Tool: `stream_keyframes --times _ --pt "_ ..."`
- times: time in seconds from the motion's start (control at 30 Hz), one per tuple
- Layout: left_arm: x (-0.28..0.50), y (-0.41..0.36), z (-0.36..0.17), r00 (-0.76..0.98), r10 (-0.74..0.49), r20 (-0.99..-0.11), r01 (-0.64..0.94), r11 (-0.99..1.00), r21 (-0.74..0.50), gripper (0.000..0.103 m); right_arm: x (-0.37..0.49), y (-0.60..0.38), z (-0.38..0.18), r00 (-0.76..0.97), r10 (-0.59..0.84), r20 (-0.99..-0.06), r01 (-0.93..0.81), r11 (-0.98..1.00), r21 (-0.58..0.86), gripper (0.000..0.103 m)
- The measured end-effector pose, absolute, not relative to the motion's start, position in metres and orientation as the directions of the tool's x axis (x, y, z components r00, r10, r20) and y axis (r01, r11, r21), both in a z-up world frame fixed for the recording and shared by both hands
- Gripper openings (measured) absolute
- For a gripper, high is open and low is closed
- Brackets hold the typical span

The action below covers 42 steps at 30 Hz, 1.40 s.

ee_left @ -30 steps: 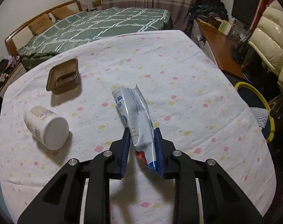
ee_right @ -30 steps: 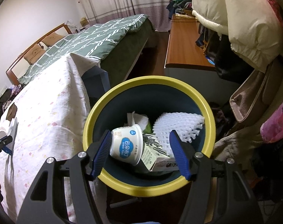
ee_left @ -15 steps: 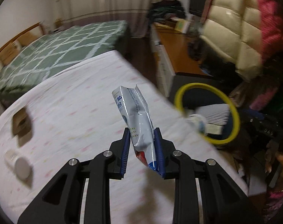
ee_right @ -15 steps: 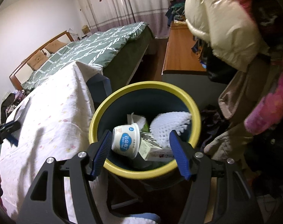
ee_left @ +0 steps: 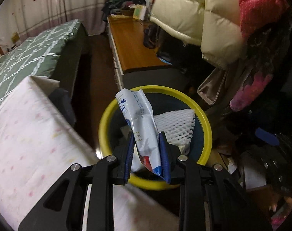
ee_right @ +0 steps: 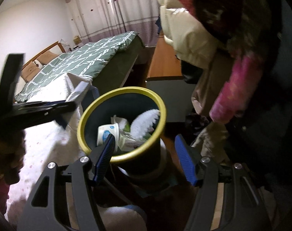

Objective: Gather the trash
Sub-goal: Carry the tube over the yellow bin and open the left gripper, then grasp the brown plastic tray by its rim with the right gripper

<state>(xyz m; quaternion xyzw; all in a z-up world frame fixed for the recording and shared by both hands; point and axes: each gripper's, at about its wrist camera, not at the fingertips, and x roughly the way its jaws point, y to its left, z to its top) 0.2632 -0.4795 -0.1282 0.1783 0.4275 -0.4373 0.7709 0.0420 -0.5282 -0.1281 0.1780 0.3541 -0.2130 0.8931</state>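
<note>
My left gripper (ee_left: 146, 134) is shut on a white and blue plastic pouch (ee_left: 140, 119), which stands upright between the blue pads. It hangs over the near side of the dark bin with a yellow rim (ee_left: 105, 119), just past the table's edge. In the bin lie a white foam net (ee_left: 176, 123), a yogurt cup (ee_right: 105, 132) and a small carton (ee_right: 128, 140). My right gripper (ee_right: 145, 137) is open and holds nothing, on the near side of the bin's rim (ee_right: 132, 89) and above it. In the right wrist view the pouch is hard to tell.
The table with the flowered white cloth (ee_left: 30, 134) runs along the left of the bin. Beyond it stand a bed with a green quilt (ee_left: 30, 53) and a low wooden cabinet (ee_left: 130, 44). Puffy coats (ee_left: 194, 19) hang close over the bin's right side.
My left gripper swung right with the pouch, from over the table to over the bin. The right gripper drew back and rose, so the bin looks smaller, and the left gripper came into its view.
</note>
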Motion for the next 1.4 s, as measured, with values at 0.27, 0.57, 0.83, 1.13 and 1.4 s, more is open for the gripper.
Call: stream_keyframes --times 0.27,0.57,0.83,1.13,1.4 --pt "0.272 -0.513 -0.145 0.277 -0.516 -0.810 0.816 0.572 -0.085 0.078 0.031 -0.535 -0.141 0.640 -0.247 -0.727 0.528 0.830 0.182 0.062" --pt "0.259 -0.433 -0.093 0.370 -0.578 -0.728 0.767 0.632 -0.112 0.094 0.037 -0.527 -0.141 0.648 -0.239 -0.723 0.508 0.843 0.176 0.062" --pt "0.220 -0.275 -0.058 0.556 -0.531 -0.639 0.608 0.784 -0.122 0.098 0.071 -0.491 -0.136 0.667 -0.173 -0.725 0.402 0.903 0.155 0.062" --pt "0.181 -0.091 -0.048 0.725 -0.315 -0.613 0.308 0.944 -0.121 0.098 0.144 -0.397 -0.112 0.702 0.018 -0.712 0.133 0.979 0.155 0.065" --pt "0.148 0.031 -0.051 0.791 -0.150 -0.593 0.088 0.987 -0.132 0.098 0.237 -0.272 -0.088 0.662 0.207 -0.720 -0.140 0.978 0.153 0.065"
